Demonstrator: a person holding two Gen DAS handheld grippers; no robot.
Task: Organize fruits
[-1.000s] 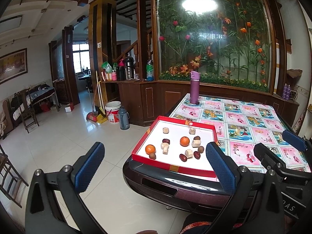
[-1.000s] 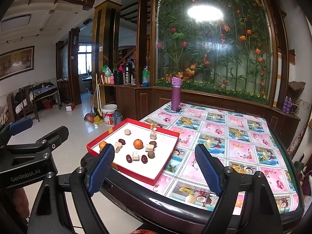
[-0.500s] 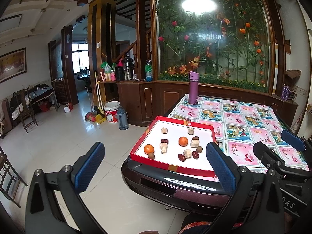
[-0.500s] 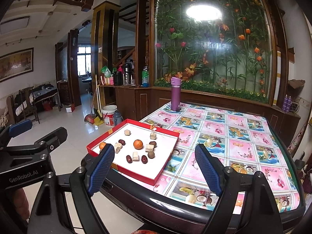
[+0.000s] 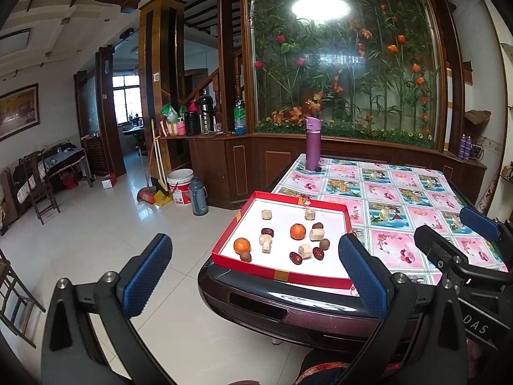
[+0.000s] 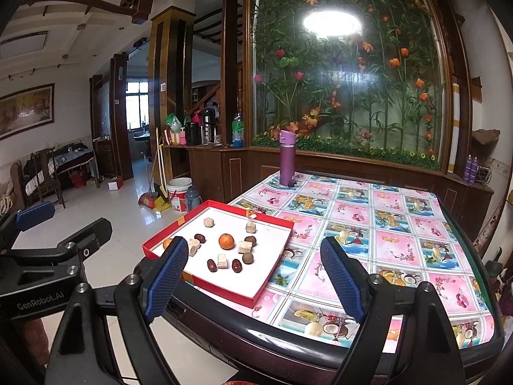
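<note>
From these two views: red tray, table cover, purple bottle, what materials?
Red tray: likely cardboard, matte white inside, thin folded walls, taped corners. Table cover: probably glossy vinyl, printed fruit squares, shows glare. Purple bottle: smooth, satin; metal or plastic, can't tell.

My left claw (image 5: 255,268) hangs wide and empty at the lower frame. Right of centre, a red tray (image 5: 282,274) on a table (image 5: 416,199) holds two oranges (image 5: 298,231), dark dates and pale chunks. My other claw (image 5: 449,234) shows at right.
</note>
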